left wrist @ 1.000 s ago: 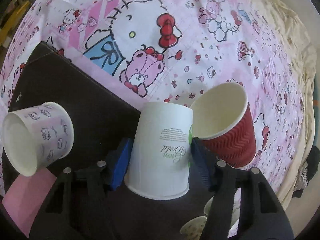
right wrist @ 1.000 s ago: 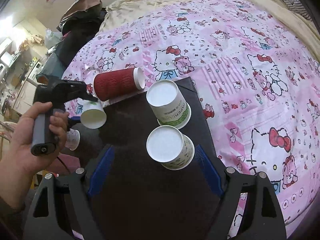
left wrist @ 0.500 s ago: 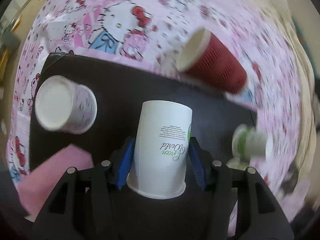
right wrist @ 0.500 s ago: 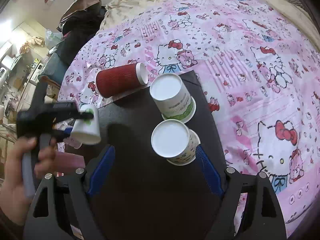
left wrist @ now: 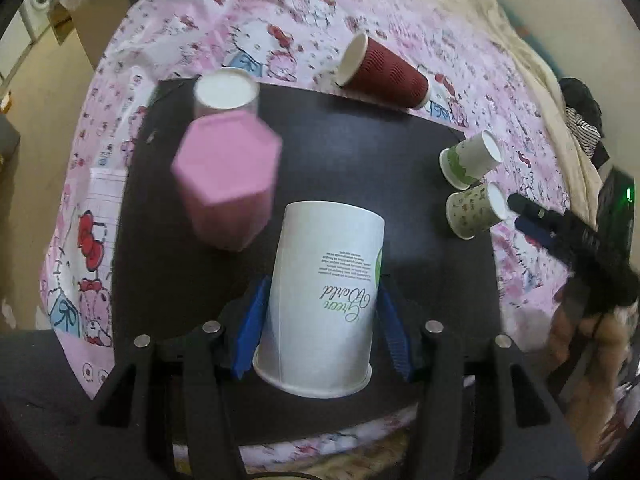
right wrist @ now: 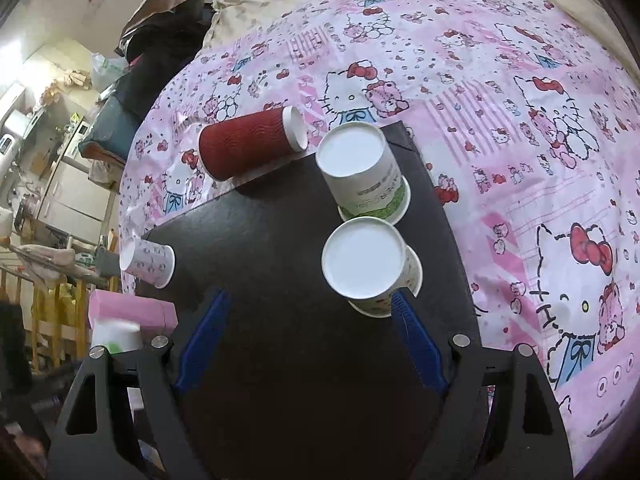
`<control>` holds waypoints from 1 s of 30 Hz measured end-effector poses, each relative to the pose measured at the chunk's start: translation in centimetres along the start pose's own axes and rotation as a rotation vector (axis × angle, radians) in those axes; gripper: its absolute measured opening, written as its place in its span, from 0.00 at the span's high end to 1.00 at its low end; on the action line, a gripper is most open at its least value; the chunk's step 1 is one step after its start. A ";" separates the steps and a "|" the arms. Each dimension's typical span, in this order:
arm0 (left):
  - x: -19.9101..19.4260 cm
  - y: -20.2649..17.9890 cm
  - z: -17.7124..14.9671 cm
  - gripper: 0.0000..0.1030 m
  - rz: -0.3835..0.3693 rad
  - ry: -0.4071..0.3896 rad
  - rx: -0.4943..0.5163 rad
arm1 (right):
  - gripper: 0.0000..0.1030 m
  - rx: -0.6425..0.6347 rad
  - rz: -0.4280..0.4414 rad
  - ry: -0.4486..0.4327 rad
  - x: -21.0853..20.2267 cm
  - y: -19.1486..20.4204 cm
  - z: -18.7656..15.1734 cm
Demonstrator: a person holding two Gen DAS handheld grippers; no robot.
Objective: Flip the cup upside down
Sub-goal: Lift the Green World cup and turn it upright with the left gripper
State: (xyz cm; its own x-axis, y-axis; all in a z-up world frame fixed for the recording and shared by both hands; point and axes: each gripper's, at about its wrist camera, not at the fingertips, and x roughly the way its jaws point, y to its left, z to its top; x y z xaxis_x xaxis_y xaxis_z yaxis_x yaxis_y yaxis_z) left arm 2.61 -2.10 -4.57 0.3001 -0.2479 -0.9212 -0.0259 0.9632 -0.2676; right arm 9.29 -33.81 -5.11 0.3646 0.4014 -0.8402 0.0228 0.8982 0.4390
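The left claw (left wrist: pixel 324 320) was clamped on a white paper cup (left wrist: pixel 326 300) printed with green lettering, its blue pads (left wrist: pixel 250 332) pressed against the cup's sides near the rim. The lettering read upside down and the wide rolled rim sat nearest the camera, so from where I stood the cup looked to be held mouth-down over the black board (left wrist: pixel 360 152) on the bed, ready to be set there like the others; I could not tell whether its rim touched the board.

The right claw (right wrist: pixel 310 340) hung open and held nothing, parked just above the near end of the board (right wrist: pixel 260 240), with one blue pad (right wrist: pixel 416 340) just beside a patterned cup (right wrist: pixel 368 264) standing bottom-up. A second inverted cup with a green band (right wrist: pixel 366 172) stood right behind it, the two lined up along the board's edge as finished work, I judged.

A red ribbed cup (right wrist: pixel 248 144) lay on its side on the Hello Kitty bedsheet (right wrist: pixel 500 100), probably waiting its turn. A small pink-printed cup (right wrist: pixel 148 260) and a pink hexagonal box (left wrist: pixel 228 176) stood at the board's other side
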 end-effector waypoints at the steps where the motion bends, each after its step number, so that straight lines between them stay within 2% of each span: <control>1: 0.0 0.2 -0.5 0.51 0.012 -0.012 0.011 | 0.17 -0.007 -0.001 0.002 0.1 0.2 -0.1; 6: -0.2 2.8 -1.9 0.51 0.074 -0.181 0.009 | 0.17 -0.038 -0.023 0.015 0.8 1.4 -0.5; 7: 0.2 3.5 -2.0 0.51 0.088 -0.169 -0.008 | 0.17 -0.046 -0.031 0.019 1.0 1.6 -0.7; 8: 0.7 4.0 -2.0 0.51 0.065 -0.129 -0.044 | 0.17 -0.061 -0.053 0.015 1.1 1.8 -0.7; 9: 1.0 4.6 -2.1 0.51 -0.008 -0.092 -0.087 | 0.17 -0.074 -0.056 0.021 1.2 2.0 -0.9; 10: 1.1 4.7 -2.2 0.51 -0.019 -0.085 -0.091 | 0.17 -0.088 -0.045 0.029 1.3 2.3 -1.2; 12: 1.1 4.0 -2.4 0.51 0.020 -0.096 -0.041 | 0.17 -0.147 0.014 0.069 1.7 3.6 -1.9; 14: 1.1 3.5 -2.6 0.51 0.002 -0.094 -0.017 | 0.17 -0.158 0.077 0.091 1.9 4.5 -2.6; 20: 0.5 2.2 -3.6 0.51 -0.060 -0.114 0.046 | 0.17 -0.050 0.415 0.257 4.8 8.6 -5.7; 21: 0.4 2.1 -3.7 0.51 -0.062 -0.117 0.057 | 0.17 -0.040 0.448 0.280 5.4 9.4 -6.2; 24: 0.2 2.0 -4.1 0.51 -0.072 -0.120 0.075 | 0.17 -0.036 0.492 0.334 7.7 11.6 -7.6; 28: 0.4 1.5 -4.6 0.51 -0.107 -0.090 0.102 | 0.18 -0.043 0.481 0.367 9.5 12.5 -7.8; 29: 0.5 1.3 -4.7 0.51 -0.097 -0.088 0.110 | 0.21 -0.036 0.485 0.361 9.7 12.4 -7.7; 30: 0.6 1.3 -4.8 0.51 -0.088 -0.082 0.114 | 0.30 -0.033 0.497 0.365 10.0 12.5 -7.6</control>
State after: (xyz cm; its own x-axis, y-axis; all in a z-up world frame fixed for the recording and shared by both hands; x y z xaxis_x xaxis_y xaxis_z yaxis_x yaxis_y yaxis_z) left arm -1.80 -1.53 -6.86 0.3737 -0.3273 -0.8679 0.1113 0.9447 -0.3084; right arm 6.11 -17.20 -10.46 -0.0181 0.8038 -0.5947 -0.0993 0.5904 0.8010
